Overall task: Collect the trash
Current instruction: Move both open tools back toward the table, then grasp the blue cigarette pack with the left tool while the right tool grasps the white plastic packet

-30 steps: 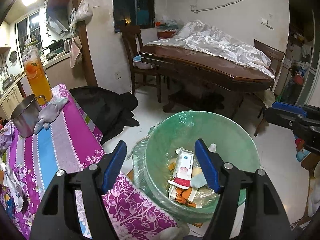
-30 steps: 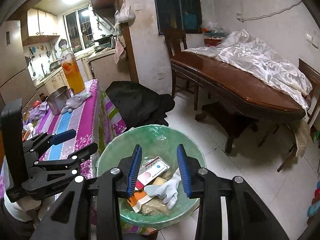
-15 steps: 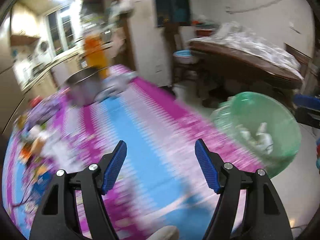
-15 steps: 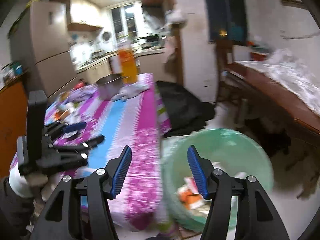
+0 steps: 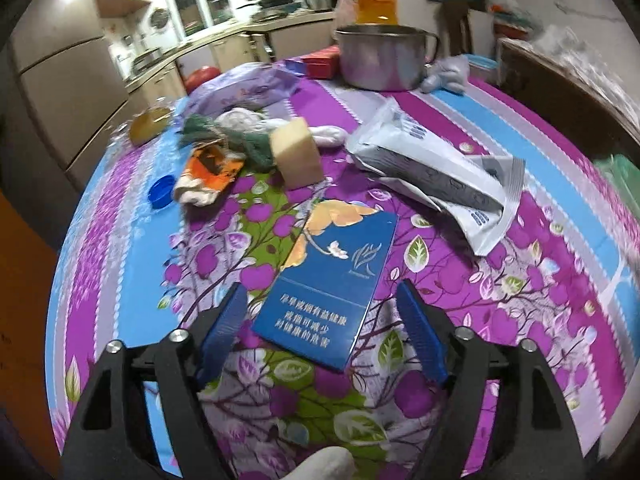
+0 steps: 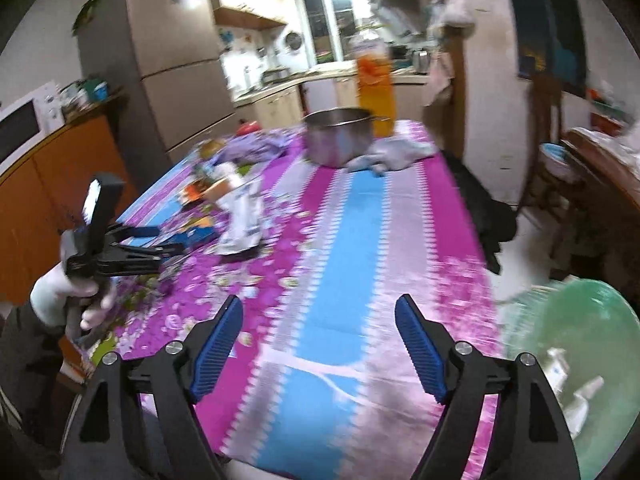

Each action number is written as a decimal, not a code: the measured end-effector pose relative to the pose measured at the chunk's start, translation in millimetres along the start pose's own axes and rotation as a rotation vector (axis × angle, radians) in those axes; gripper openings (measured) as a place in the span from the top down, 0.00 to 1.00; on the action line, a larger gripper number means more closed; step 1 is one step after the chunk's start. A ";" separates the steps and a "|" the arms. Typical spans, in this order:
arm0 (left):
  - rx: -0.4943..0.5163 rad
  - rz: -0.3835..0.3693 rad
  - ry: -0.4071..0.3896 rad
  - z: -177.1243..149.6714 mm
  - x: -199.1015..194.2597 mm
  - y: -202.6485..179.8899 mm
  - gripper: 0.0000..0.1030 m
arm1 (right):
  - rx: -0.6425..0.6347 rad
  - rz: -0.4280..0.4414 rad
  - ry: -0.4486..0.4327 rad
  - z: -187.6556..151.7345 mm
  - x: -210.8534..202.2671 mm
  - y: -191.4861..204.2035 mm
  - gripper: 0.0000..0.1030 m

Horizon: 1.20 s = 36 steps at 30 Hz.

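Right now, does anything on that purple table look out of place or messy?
Yes. Litter is scattered across the tablecloth: a blue flat box lying askew, a torn-open white wrapper, a crumpled orange packet, a loose blue cap and a tan block. None is in the green bin yet.

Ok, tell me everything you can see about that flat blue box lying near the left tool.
The flat blue box looks like glossy cardboard, with an orange-and-white flower print at its far end and white Chinese lettering at its near end. It is shut, lying flat and slightly askew on the purple floral tablecloth. Its near end sits between the open left tool's blue pads, which do not touch it. Nothing else touches it.
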<state>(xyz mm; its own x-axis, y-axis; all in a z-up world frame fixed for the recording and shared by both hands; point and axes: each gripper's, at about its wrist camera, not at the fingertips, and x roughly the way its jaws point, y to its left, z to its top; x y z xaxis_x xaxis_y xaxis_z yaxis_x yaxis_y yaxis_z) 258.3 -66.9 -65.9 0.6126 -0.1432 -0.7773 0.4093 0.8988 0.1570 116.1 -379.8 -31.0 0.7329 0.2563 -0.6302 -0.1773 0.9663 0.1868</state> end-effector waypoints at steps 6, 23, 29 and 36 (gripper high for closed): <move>-0.021 -0.041 0.016 2.1 18.5 5.6 0.23 | -0.069 0.065 0.069 23.7 56.7 44.9 0.23; -0.041 -0.112 -0.007 -1.5 21.1 10.0 0.45 | -0.207 0.063 0.159 96.9 164.2 105.5 0.23; -0.047 -0.108 -0.008 -1.3 21.6 10.7 0.46 | -0.259 0.015 0.246 109.2 210.2 116.9 0.23; -0.046 -0.106 -0.009 -1.4 21.9 10.7 0.46 | -0.260 -0.025 0.312 103.6 243.1 117.9 0.44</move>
<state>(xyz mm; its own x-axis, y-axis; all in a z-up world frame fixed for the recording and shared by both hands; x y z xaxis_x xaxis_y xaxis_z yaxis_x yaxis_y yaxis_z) 275.1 -59.9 -82.1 0.5735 -0.2414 -0.7828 0.4405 0.8965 0.0463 341.4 -206.2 -84.1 0.5115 0.1897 -0.8381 -0.3516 0.9361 -0.0027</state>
